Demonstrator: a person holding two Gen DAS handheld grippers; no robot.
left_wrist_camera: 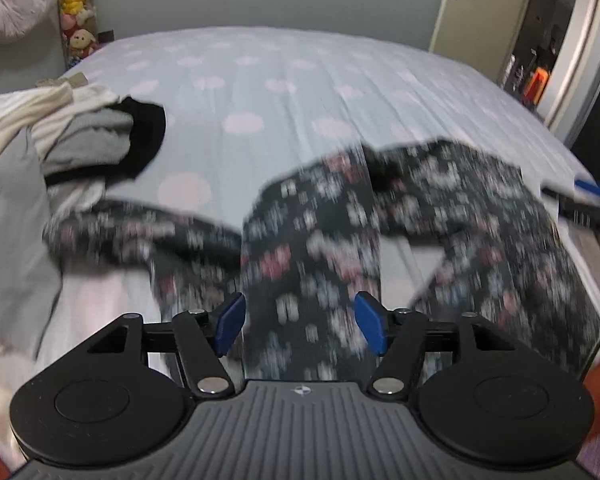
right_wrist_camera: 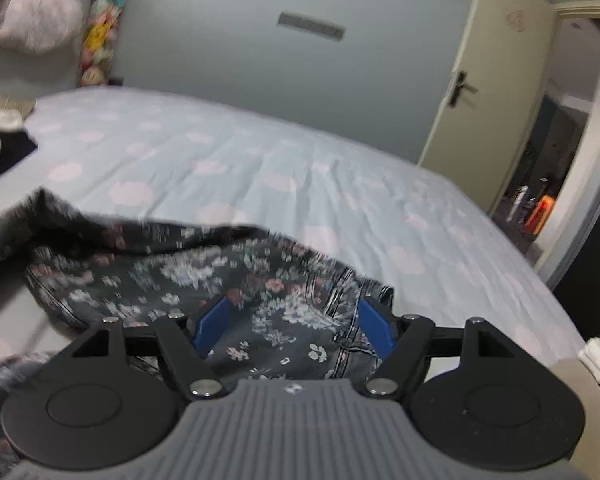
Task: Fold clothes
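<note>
- Floral garment (left_wrist_camera: 312, 240) lies crumpled at the near edge of the bed (left_wrist_camera: 260, 80), spread across in front of both grippers; dark fabric, small flower print, heavily blurred in the left view.
- Left gripper (left_wrist_camera: 300, 324): jaws wide, cloth visible between the blue pads but not pinched. Not holding.
- Right gripper (right_wrist_camera: 294, 326): jaws wide too, sitting over a seamed, stitched part of the garment; pads apart from it, nothing gripped.
- Handling, my read: thin, light, floppy cloth. No stiffness, will sag and drape from any pinch point, bunches easily. Not fragile. Single-layer pinches may slip; catching a seam or hem gives thicker purchase.
- Where to grab: two points along one edge, well apart, one per gripper, so it hangs flat when lifted. The stitched seam under the right gripper looks like the best anchor. Can't tell which edge is waist or hem from here.
- Pile of other clothes (left_wrist_camera: 100, 132) sits at far left on the bed, apart from the garment.
</note>
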